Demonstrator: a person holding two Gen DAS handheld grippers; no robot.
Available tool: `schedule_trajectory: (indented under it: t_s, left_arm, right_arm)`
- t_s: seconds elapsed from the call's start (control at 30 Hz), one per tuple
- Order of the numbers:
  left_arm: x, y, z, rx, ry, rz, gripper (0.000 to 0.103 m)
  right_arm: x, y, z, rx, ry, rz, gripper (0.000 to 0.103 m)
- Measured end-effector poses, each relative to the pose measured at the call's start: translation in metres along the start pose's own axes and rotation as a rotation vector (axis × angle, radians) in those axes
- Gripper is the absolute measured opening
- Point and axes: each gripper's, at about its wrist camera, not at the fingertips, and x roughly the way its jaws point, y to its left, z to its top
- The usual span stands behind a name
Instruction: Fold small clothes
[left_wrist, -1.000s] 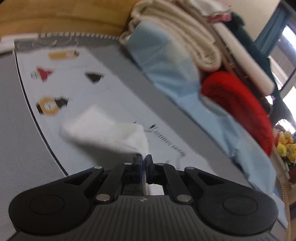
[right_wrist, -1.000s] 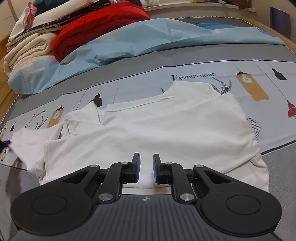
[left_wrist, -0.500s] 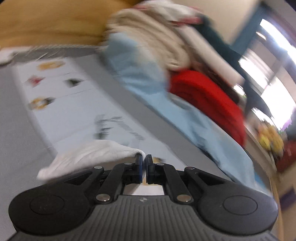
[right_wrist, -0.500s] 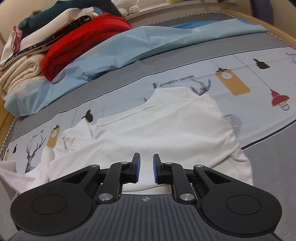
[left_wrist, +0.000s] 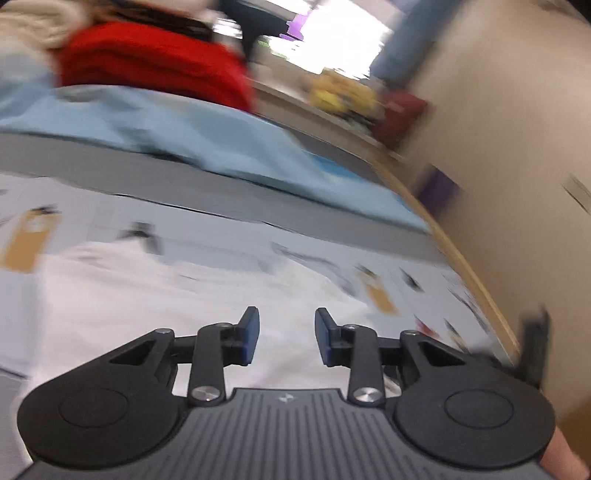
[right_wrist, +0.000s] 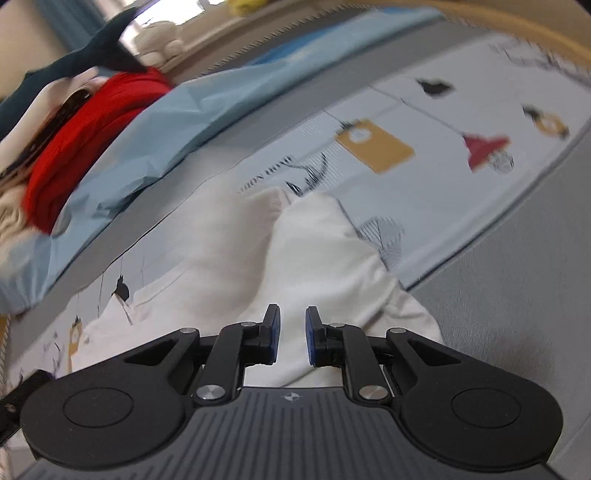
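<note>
White cotton, a small shirt (right_wrist: 258, 251), lies spread on the bed (right_wrist: 517, 295), on the pale blue printed sheet (right_wrist: 424, 122) whose pattern shows lamps, tags and lettering. One part of the shirt is folded over the rest, and its hem reaches toward the near edge of the bed, where the sheet turns plain grey. In the left wrist view the same white cloth (left_wrist: 129, 295) is blurred but fills the space under and ahead of the tool.

Over the shirt, the left gripper (left_wrist: 286, 336) has its jaws opening, blue pads well apart, nothing between them; the cloth lies below, and whether the tips touch it I cannot tell. Close above the near part of the shirt, the right gripper (right_wrist: 291, 334) hangs with a narrow gap between its pads, nothing pinched in it.

Along the far edge of the bed a light blue cover (right_wrist: 177, 122) lies crumpled, and behind it a red blanket (right_wrist: 85, 136) sits among stacked cream and dark bedding. A wooden rim (left_wrist: 461, 266) bounds the bed on the right side of the left wrist view.
</note>
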Motion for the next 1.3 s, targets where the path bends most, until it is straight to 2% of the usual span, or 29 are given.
schedule_trajectory:
  t_s: [0.07, 0.17, 0.23, 0.37, 0.5, 0.6, 0.73, 0.8, 0.83, 0.93, 0.97, 1.0, 1.13, 1.23, 1.3]
  left_arm:
    - [0.002, 0.024, 0.002, -0.041, 0.017, 0.138, 0.037]
    - [0.012, 0.055, 0.001, -0.089, 0.101, 0.348, 0.037]
    - [0.014, 0.075, -0.001, -0.152, 0.137, 0.395, 0.037]
    - [0.007, 0.102, 0.006, -0.253, 0.145, 0.388, 0.037]
    - [0.003, 0.105, 0.014, -0.253, 0.135, 0.372, 0.037]
    - [-0.001, 0.104, 0.017, -0.256, 0.138, 0.362, 0.037]
    - [-0.003, 0.110, 0.019, -0.269, 0.141, 0.350, 0.037]
    - [-0.003, 0.110, 0.019, -0.262, 0.148, 0.341, 0.037]
    - [-0.004, 0.110, 0.019, -0.259, 0.149, 0.337, 0.037]
    - [-0.006, 0.109, 0.021, -0.248, 0.145, 0.327, 0.037]
    - [-0.007, 0.110, 0.022, -0.250, 0.140, 0.326, 0.037]
    - [-0.008, 0.111, 0.022, -0.253, 0.137, 0.325, 0.037]
    - [-0.012, 0.114, 0.023, -0.251, 0.137, 0.320, 0.037]
    - [-0.017, 0.118, 0.024, -0.247, 0.135, 0.316, 0.037]
    - [-0.020, 0.122, 0.024, -0.254, 0.135, 0.316, 0.037]
  right_arm:
    - [0.007, -0.007, 0.001, 0.054, 0.023, 0.006, 0.016]
    - [0.016, -0.014, -0.001, 0.118, 0.036, 0.022, 0.016]
    - [0.023, -0.016, 0.000, 0.139, 0.033, 0.043, 0.016]
    - [0.036, -0.003, 0.005, 0.098, 0.002, 0.079, 0.016]
    - [0.063, 0.031, 0.015, -0.028, 0.010, 0.083, 0.033]
    - [0.085, 0.060, 0.026, -0.117, -0.011, -0.007, 0.036]
    - [0.121, 0.088, 0.040, -0.199, 0.033, -0.151, 0.039]
    - [0.131, 0.097, 0.043, -0.215, 0.032, -0.176, 0.046]
    - [0.133, 0.101, 0.042, -0.243, 0.030, -0.186, 0.046]
    - [0.136, 0.110, 0.040, -0.308, 0.039, -0.236, 0.042]
    - [0.134, 0.111, 0.041, -0.312, 0.041, -0.232, 0.028]
    - [0.131, 0.111, 0.042, -0.314, 0.041, -0.218, 0.003]
    - [0.104, 0.090, 0.047, -0.204, 0.014, -0.164, 0.000]
    - [0.056, 0.063, 0.037, -0.125, -0.073, -0.085, 0.000]
    - [0.025, 0.037, 0.023, -0.078, -0.114, -0.099, 0.000]
